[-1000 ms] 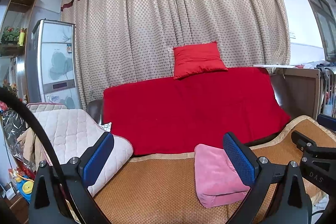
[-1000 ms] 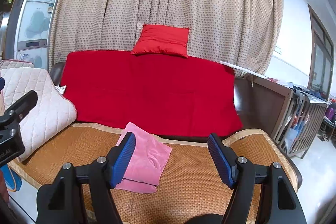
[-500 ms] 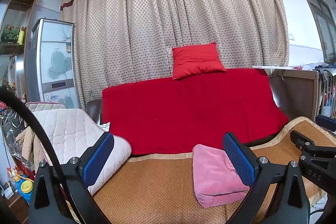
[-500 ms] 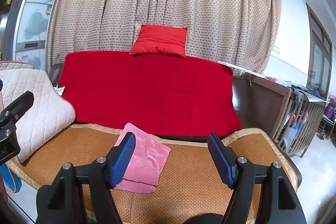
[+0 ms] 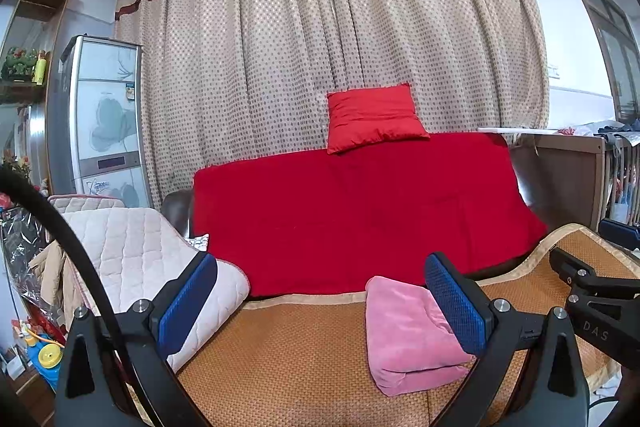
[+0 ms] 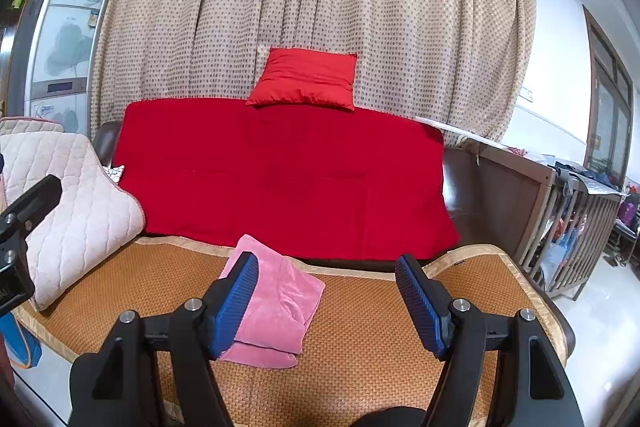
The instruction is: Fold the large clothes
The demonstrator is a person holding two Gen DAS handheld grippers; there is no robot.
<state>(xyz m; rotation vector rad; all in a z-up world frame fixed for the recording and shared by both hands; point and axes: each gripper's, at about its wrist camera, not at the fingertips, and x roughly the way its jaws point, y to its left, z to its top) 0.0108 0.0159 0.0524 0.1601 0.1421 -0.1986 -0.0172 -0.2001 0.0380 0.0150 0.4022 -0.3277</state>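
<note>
A sofa seat covered by a woven orange-brown mat point(image 6: 380, 379) carries a folded pink garment point(image 6: 276, 311), lying flat left of centre. A quilted cream cushion point(image 6: 76, 211) rests on the mat's left end. A red cover point(image 6: 280, 175) drapes the backrest.

You worked in a home living room: a sofa point(image 6: 280, 179) under a red cover, a patterned curtain point(image 6: 320, 7), and a refrigerator point(image 5: 104, 115) stood around you.

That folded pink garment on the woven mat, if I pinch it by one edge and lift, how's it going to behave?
The pink garment looks plush and soft, so it would likely droop and partly unfold. Its stacked layers lie loose, so a one-edge pinch may catch only the top one. On the woven mat, it probably drags rather than slides.
</note>
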